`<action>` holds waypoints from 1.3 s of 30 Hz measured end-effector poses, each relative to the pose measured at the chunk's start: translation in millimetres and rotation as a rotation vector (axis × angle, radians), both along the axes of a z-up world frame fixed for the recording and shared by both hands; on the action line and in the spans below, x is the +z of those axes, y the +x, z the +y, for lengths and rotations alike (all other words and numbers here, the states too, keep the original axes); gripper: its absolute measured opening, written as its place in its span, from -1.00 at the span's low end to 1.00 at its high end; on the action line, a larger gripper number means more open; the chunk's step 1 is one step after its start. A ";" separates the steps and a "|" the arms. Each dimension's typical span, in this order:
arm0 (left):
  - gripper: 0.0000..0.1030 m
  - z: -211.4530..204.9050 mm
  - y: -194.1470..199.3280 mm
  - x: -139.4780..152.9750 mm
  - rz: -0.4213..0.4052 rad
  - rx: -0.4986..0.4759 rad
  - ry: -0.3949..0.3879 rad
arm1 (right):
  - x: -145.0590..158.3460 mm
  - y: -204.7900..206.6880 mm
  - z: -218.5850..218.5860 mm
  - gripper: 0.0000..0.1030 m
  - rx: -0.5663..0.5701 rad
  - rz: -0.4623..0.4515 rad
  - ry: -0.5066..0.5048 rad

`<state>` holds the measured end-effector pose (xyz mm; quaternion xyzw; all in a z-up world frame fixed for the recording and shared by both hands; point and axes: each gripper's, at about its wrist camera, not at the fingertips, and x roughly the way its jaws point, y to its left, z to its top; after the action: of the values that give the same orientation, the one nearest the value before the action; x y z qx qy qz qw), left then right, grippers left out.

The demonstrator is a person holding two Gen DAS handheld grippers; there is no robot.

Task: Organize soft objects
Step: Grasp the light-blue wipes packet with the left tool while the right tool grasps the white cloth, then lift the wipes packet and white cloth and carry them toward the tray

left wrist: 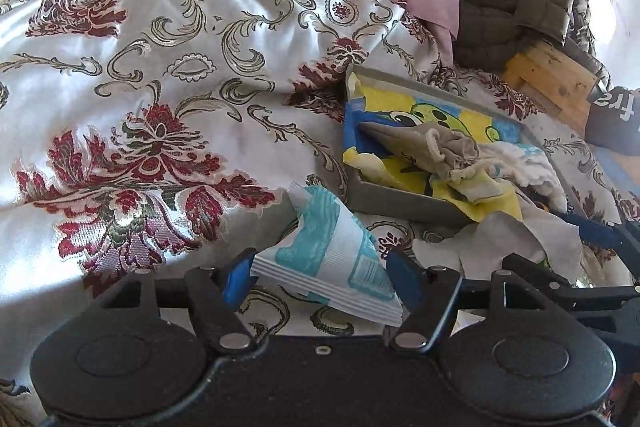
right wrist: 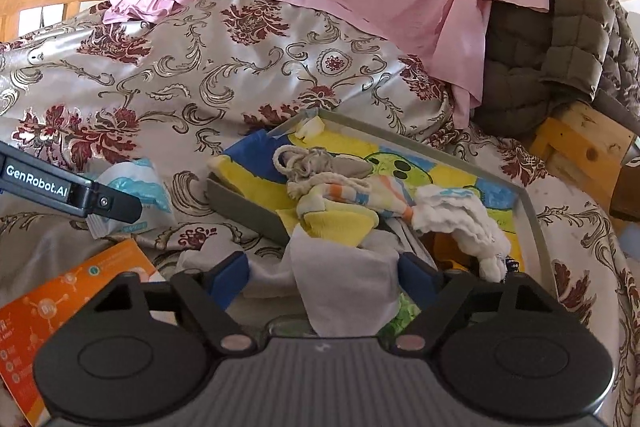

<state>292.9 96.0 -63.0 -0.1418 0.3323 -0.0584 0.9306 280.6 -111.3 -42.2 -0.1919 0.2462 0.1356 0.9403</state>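
Task judged partly done: the grey tray [right wrist: 534,223] on the floral bedspread [left wrist: 160,75] already holds a yellow-and-blue cartoon towel [right wrist: 256,179], a knotted beige sock [right wrist: 316,163], a striped sock [right wrist: 360,195] and a white cloth [right wrist: 460,215], while a white-and-teal tissue pack [left wrist: 332,259] lies just left of the tray. Left gripper [left wrist: 320,277]: jaws part-open astride the tissue pack, left pad about touching its edge, right pad apart, no firm grip. Right gripper [right wrist: 324,277]: jaws wide either side of a pale grey cloth [right wrist: 340,279] at the tray's near edge, not clamped.
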 end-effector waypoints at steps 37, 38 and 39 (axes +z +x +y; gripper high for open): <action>0.24 -43.8 -41.1 35.6 -0.118 -0.108 -0.038 | 27.2 -40.2 -32.3 -0.61 -0.107 -0.040 0.032; 0.21 -45.9 -43.8 35.8 -0.115 -0.119 -0.036 | 28.6 -42.2 -35.7 -0.61 -0.117 -0.036 0.043; 0.21 -48.3 -45.9 35.3 -0.107 -0.128 -0.035 | 29.9 -44.3 -39.2 -0.61 -0.125 -0.030 0.055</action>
<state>247.0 47.7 -27.7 -0.1330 0.2895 -0.1308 0.9388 236.4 -150.5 -12.3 -0.1526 0.2396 0.0805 0.9554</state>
